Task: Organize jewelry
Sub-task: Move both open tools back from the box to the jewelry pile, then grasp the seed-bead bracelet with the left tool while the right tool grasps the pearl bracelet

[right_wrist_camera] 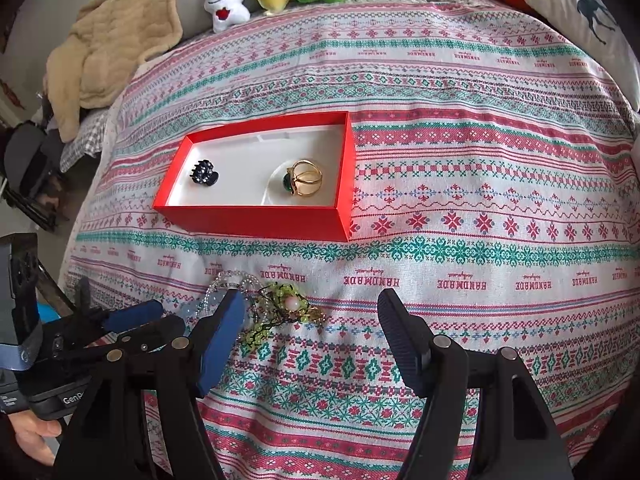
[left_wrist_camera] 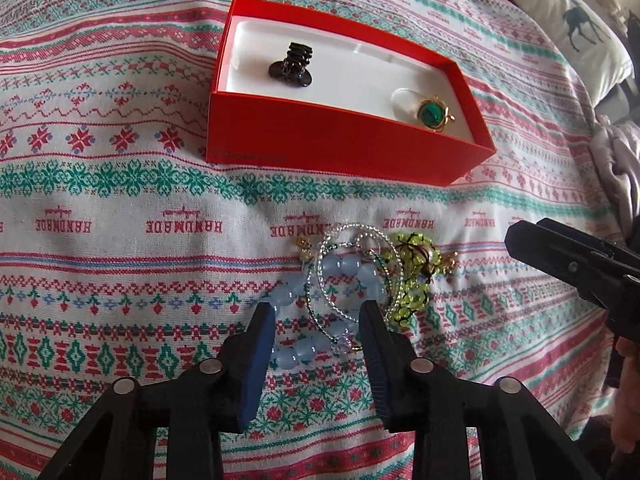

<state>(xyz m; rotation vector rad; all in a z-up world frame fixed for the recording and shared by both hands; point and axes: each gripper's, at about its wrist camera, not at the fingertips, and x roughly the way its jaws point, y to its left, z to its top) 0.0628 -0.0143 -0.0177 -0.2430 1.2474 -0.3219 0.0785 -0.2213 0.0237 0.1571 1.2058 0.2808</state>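
Tangling pale-blue bead bracelet (left_wrist_camera: 304, 316)

The word "HANDMADE" runs in red capitals, over and over, in a row across the patterned bedspread (left_wrist_camera: 120, 184), each one topped by a small red cursive flourish too fine to read. From both wrist views the letters appear upside down. In the left wrist view this row lies just on the near side of the red box (left_wrist_camera: 344, 136); in the right wrist view a second such row shows beyond the red box (right_wrist_camera: 256, 220), toward the far edge of the bed. The box's near wall carries a faint printed mark that cannot be read. Left of the box, the left gripper's body (right_wrist_camera: 60, 396) bears white letters "Gen", the rest cut off.
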